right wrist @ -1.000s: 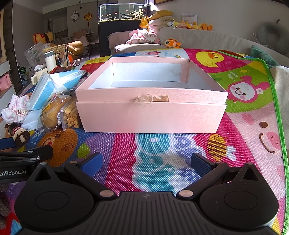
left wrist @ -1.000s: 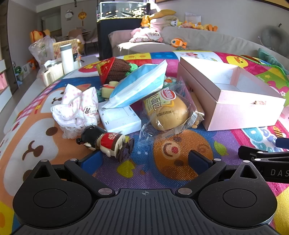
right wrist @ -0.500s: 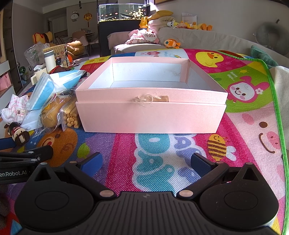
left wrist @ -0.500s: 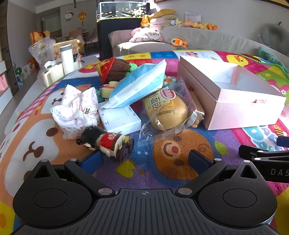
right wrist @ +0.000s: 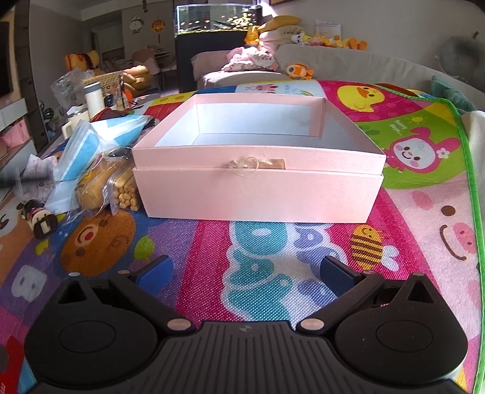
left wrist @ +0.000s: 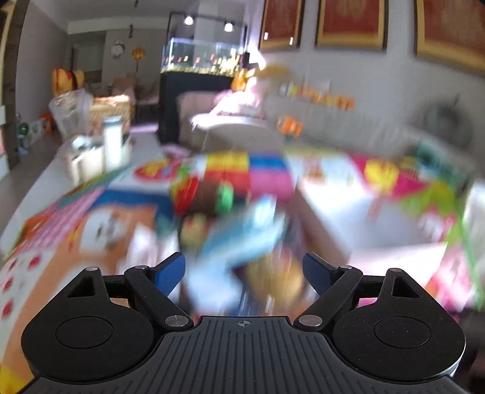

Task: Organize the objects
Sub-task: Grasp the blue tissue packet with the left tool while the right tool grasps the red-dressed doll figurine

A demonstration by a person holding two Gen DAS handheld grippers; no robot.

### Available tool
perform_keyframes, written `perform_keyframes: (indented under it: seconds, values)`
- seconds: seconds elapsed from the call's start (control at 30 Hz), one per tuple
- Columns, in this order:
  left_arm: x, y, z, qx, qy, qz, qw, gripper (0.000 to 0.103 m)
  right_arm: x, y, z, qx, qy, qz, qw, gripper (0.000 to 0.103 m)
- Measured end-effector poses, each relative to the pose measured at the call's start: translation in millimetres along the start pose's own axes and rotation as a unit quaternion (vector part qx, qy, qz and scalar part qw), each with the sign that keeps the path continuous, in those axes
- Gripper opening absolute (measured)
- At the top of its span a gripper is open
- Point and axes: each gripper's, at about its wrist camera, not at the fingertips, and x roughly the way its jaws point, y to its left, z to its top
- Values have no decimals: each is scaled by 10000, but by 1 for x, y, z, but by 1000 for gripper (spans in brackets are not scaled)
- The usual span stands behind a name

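Note:
An open, empty pink box (right wrist: 257, 188) stands on the colourful play mat (right wrist: 272, 266), straight ahead of my right gripper (right wrist: 245, 272), which is open and empty a short way in front of it. Left of the box lies a pile: a blue and white packet (right wrist: 81, 151), a wrapped bun (right wrist: 94, 188), a bag of small snacks (right wrist: 124, 194) and a small doll (right wrist: 39, 218). The left wrist view is heavily blurred. My left gripper (left wrist: 244, 271) is open and empty, raised over the blue packet (left wrist: 242, 239) and bun (left wrist: 275, 275). The pink box (left wrist: 363, 230) shows blurred at its right.
A white tumbler (right wrist: 94, 97) and clutter stand at the far left of the mat. A sofa with plush toys (right wrist: 300, 71) runs along the back. A fish tank (right wrist: 218, 18) stands behind it. A green-edged mat border (right wrist: 466, 151) lies at the right.
My left gripper has lifted and moved forward fast over the pile, blurring its view. The right gripper has risen a little. The left gripper's fingers no longer show in the right wrist view.

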Motion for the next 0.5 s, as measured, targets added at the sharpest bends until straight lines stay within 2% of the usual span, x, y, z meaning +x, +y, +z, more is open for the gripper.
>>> perform_keyframes:
  seconds: [0.07,0.13,0.23,0.27,0.3,0.37,0.5]
  values:
    - [20,8,24,-256,160,-174,9994,89,0,-1,1,-52,31,49,10000,103]
    - [53,11,39,-200,602,-143,9979,88,0,-1,0,-79,52,82,9999,103]
    - [102,12,45,-130,1247,-22,9921,81,0,-1,1,-129,98,103,9998,103]
    - [116,11,43,-163,1431,-12,9896,76,0,-1,1,-146,126,110,9998,103]
    - [125,9,39,-194,1529,38,9880,70,0,-1,2,-168,155,119,9997,103]
    - [137,6,32,-156,1574,117,9873,67,0,-2,3,-214,208,159,9994,103]
    - [133,4,25,-17,1598,-85,9871,58,-1,-3,4,-289,300,215,9989,103]
